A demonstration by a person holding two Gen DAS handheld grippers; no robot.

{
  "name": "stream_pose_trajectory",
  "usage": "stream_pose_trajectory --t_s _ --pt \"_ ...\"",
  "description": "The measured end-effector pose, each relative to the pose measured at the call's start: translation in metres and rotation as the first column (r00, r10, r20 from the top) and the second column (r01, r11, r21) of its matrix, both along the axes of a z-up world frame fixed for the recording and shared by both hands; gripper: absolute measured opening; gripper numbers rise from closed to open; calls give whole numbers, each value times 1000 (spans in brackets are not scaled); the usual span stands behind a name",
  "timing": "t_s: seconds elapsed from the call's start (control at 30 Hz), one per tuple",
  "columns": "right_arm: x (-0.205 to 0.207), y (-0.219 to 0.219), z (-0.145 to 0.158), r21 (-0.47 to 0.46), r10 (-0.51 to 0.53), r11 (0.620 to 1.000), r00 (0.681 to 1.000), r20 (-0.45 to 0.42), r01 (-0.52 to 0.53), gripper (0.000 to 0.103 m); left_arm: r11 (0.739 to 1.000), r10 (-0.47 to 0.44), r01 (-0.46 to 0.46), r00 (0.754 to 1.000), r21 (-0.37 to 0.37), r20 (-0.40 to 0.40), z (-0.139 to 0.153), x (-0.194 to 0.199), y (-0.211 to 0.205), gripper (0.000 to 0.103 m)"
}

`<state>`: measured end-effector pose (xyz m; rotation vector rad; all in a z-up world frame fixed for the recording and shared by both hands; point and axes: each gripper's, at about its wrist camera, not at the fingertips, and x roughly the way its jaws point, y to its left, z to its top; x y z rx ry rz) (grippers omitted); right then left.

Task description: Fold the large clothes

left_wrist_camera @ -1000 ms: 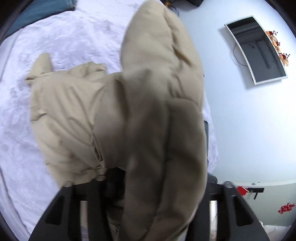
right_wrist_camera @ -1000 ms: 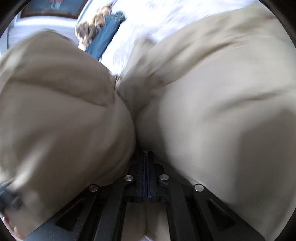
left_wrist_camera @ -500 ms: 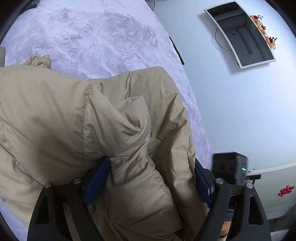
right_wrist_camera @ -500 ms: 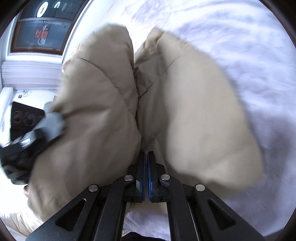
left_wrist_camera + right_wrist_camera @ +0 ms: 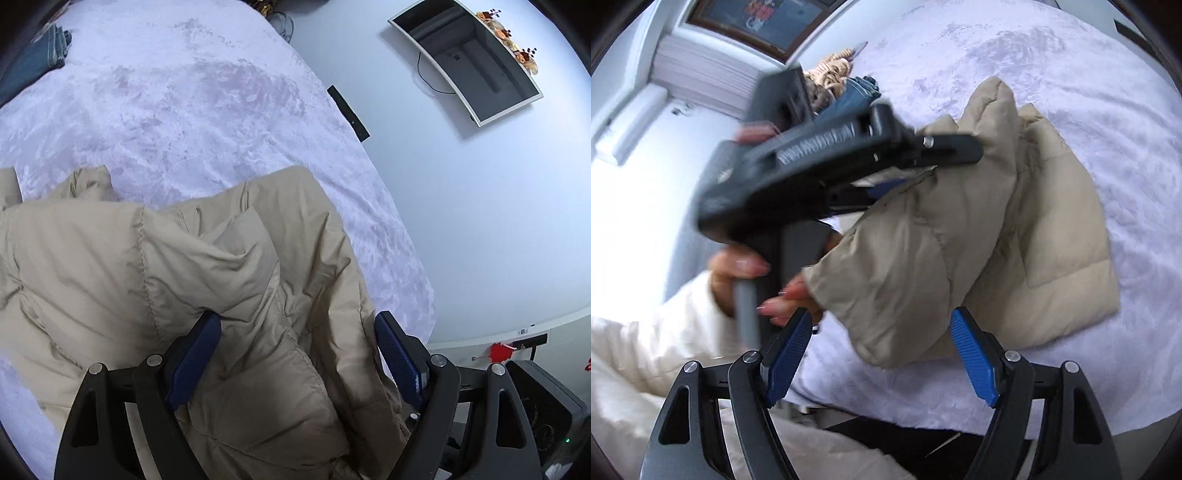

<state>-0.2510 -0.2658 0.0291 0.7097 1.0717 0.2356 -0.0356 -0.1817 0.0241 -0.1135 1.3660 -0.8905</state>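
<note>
On bed, beige jacket, R gripper opening

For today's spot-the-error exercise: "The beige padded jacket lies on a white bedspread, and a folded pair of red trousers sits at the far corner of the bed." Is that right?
One detail is wrong: the folded trousers are blue denim, not red. The left wrist view shows them at the far corner. The beige jacket does lie on the white bedspread.

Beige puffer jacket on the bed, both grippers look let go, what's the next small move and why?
Probably draw the left gripper back off the jacket. Its jaws stand wide with a padded fold lying loose between them; the right gripper is opening, nothing between its pads.
</note>
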Motion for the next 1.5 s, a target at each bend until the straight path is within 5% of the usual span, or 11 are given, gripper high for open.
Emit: stream_pose_trajectory --t_s 0.27,0.37,0.5,0.8,0.83,0.9,0.93,1.03,1.17,1.4,1.5 --pt "11 -30 -24 -83 -235 970 967 -94 228 80 980 150 -179 954 92 259 20 23 72 85" --pt "6 -42 -38 -67 -271 962 953 -137 264 80 952 209 -255 944 167 253 -4 38 99 85" --pt "-13 -67 -32 -35 -304 953 945 -121 302 80 926 305 -336 934 170 183 -34 53 127 85" --pt "38 -121 -51 93 -319 939 938 -137 332 80 926 298 -334 932 175 206 -49 51 118 85" --pt "52 -124 -60 122 -309 936 937 -161 329 77 926 297 -334 932 175 206 -49 52 116 85" --pt "74 -126 -75 170 -269 938 942 -198 304 20 925 296 -334 932 179 210 -48 52 113 85" --pt "82 -122 -74 146 -244 950 948 -204 276 8 925 295 -334 931 180 214 -48 52 110 85" --pt "104 -104 -49 -70 -122 991 987 -102 115 7 929 280 -323 932 182 229 -44 51 97 85" --pt "108 -101 -41 -246 -16 969 995 -95 -8 7 941 235 -286 937 181 259 -42 48 59 85" --pt "99 -158 -112 -224 -81 974 971 -223 30 8 954 118 -197 939 224 322 -50 43 -16 85" --pt "93 -177 -107 -165 -144 981 961 -235 106 19 949 132 -210 942 236 309 -54 47 -15 85"
